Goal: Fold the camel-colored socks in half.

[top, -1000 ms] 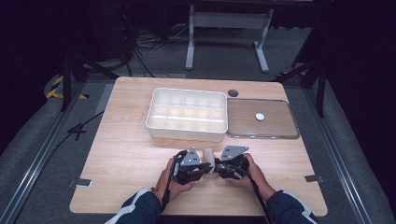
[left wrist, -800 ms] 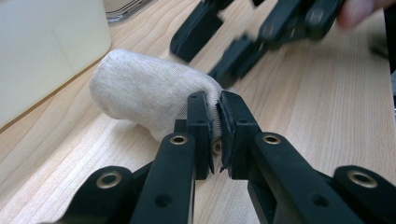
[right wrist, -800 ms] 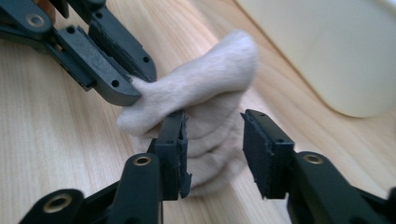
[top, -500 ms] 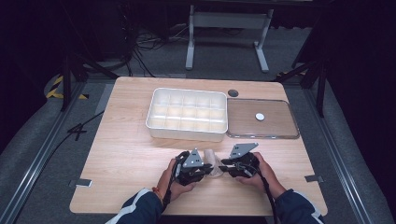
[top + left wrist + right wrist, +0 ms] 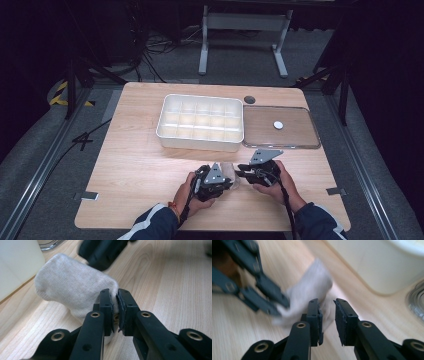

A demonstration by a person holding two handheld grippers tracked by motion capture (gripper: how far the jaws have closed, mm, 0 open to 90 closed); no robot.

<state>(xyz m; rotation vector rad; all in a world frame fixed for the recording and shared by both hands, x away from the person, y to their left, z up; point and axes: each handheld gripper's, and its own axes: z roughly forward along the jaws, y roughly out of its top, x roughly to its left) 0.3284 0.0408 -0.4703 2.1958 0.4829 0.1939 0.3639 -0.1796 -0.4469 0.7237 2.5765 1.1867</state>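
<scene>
A light grey sock lies on the wooden table near its front edge, a little of it showing between the two hands. My left gripper is shut on the sock's near edge, with fabric pinched between the pads. In the high view the left gripper points right toward the right gripper. My right gripper has just been closing. A gap still stands between its pads, with the blurred sock just beyond the tips and not pressed.
A white compartment tray stands just behind the hands. To its right lies a clear lid with a small white disc on it. A dark round hole sits near the table's far edge.
The right hand has drawn a little to the right and upward, away from the left gripper, so more sock shows between them. The left hand has kept still.
</scene>
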